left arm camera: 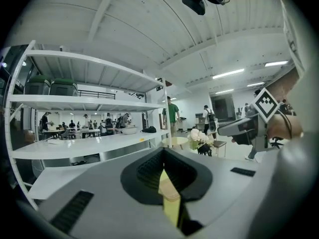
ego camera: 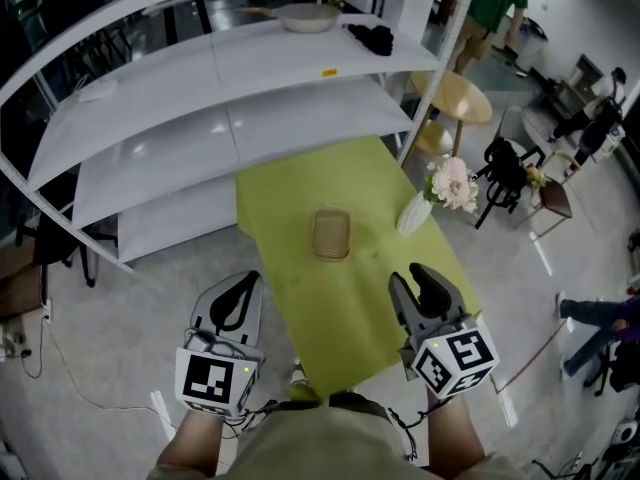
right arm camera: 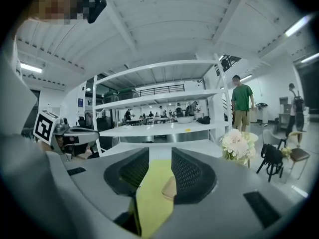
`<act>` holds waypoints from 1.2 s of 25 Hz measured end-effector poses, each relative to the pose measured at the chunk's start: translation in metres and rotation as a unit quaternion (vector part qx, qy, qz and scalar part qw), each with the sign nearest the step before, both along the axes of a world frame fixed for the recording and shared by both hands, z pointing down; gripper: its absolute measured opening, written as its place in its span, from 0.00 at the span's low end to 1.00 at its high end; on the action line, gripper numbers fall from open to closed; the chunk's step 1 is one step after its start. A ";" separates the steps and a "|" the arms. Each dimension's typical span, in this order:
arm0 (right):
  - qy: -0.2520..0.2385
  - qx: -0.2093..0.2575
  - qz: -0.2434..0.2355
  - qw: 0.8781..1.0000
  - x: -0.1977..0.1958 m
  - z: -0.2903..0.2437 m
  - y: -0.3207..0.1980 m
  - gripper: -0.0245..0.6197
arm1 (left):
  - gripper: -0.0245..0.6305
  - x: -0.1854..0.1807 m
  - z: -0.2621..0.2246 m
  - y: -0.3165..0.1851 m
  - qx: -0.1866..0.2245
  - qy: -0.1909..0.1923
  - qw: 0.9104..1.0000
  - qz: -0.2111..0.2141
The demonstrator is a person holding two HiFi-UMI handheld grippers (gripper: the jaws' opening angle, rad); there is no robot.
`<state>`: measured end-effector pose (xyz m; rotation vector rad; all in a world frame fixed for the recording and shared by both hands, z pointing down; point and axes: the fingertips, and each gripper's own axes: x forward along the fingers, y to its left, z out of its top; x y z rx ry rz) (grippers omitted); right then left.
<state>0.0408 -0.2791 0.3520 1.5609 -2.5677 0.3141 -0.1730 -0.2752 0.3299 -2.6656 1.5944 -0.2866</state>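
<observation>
A table under a yellow-green cloth [ego camera: 290, 203] stands in front of me, with a shallow tan tray [ego camera: 331, 234] at its middle. My left gripper [ego camera: 248, 280] hangs over the floor just off the table's left edge; its jaws meet at the tips and hold nothing. My right gripper [ego camera: 413, 276] is over the near right part of the cloth, open, with a gap between its fingers and nothing in it. In the right gripper view the cloth and the tan tray [right arm camera: 169, 187] show through that gap [right arm camera: 159, 156]. The left gripper [left arm camera: 163, 153] shows only a thin slit.
A white vase of pale flowers [ego camera: 440, 193] stands at the table's right edge. Behind the table is a white shelf rack [ego camera: 200, 98] with a bowl [ego camera: 310, 16] and a black item [ego camera: 372, 38]. A round wooden table [ego camera: 460, 98], a chair [ego camera: 505, 168] and a person [ego camera: 490, 8] are at the right.
</observation>
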 end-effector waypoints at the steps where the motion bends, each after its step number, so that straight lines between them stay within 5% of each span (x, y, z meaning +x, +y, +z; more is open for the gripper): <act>1: -0.011 -0.005 -0.002 1.000 0.002 0.003 -0.006 0.26 | 0.05 0.002 0.001 -0.004 -0.002 0.000 1.000 -0.003; 12: -0.036 -0.043 -0.013 0.998 0.005 0.049 -0.096 0.25 | 0.05 0.031 0.028 -0.067 -0.022 -0.009 1.000 -0.006; 30: -0.002 -0.148 -0.021 0.989 -0.024 0.202 -0.194 0.24 | 0.05 0.058 0.151 -0.152 -0.131 -0.027 0.991 0.018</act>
